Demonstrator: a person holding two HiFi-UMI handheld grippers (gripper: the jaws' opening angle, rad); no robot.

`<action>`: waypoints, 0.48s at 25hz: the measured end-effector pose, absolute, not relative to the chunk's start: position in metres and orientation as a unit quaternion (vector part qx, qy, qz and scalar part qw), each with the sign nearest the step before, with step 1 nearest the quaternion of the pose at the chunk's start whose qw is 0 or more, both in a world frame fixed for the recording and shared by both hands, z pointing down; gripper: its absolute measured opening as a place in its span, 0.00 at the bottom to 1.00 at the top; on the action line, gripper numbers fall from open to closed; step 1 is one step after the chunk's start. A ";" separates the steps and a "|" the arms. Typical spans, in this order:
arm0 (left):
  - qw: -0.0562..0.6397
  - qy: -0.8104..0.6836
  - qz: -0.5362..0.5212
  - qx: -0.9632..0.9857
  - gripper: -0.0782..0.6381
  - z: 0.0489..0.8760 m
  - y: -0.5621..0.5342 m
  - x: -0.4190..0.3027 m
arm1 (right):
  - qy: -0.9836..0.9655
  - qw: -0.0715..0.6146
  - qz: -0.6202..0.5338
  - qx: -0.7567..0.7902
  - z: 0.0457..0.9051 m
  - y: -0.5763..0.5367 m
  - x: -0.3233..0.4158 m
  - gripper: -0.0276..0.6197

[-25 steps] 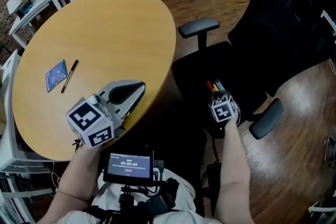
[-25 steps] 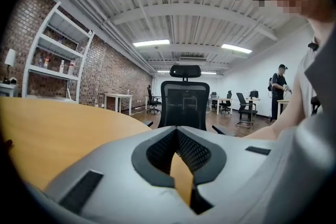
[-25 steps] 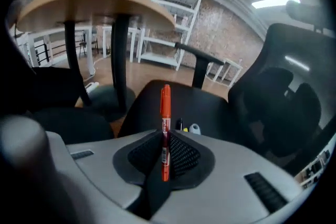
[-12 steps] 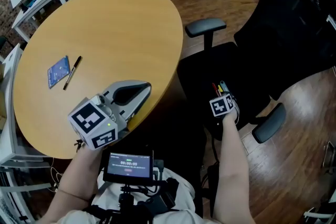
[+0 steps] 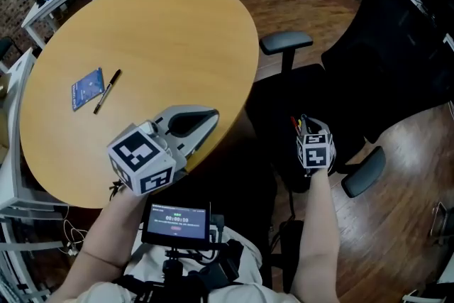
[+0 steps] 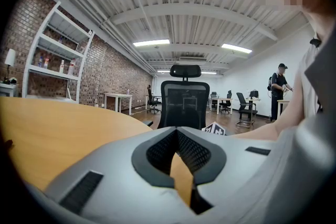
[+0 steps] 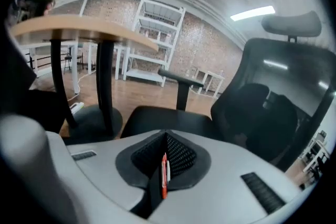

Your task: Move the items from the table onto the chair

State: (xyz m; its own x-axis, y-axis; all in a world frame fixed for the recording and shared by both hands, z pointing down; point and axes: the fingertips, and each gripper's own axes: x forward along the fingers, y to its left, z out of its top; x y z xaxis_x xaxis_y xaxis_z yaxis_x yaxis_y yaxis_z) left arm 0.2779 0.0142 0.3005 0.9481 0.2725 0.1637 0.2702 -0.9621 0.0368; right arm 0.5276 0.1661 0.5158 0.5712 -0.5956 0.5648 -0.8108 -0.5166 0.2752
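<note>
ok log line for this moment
left gripper: shut, empty, over table | right gripper: just closed on pens, over chair | on table: black pen, blue card

Office: brick wall, white shelving, desks, office chair, strip lights.

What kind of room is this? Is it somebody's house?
Probably not a house; it looks like an open office or workroom. A black office chair stands by a round wooden table, white metal shelves line a brick wall, and more desks stand further back.
</note>
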 end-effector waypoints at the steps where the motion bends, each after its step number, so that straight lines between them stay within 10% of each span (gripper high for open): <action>1: 0.007 0.137 0.084 0.987 0.11 0.300 0.014 0.278 | -0.427 0.248 0.182 0.850 0.493 0.158 0.521 0.05; 12: 0.013 0.105 0.088 0.990 0.11 0.300 -0.009 0.242 | -0.647 0.074 -0.028 0.758 0.254 0.043 0.353 0.05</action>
State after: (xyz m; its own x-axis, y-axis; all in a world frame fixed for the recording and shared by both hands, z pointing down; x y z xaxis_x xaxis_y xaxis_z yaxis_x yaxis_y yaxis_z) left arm 0.2422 -0.0095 0.2996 0.9624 0.2108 0.1715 0.2061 -0.9775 0.0450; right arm 0.3530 0.0429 0.2536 0.1606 -0.9856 0.0528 -0.9772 -0.1513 0.1488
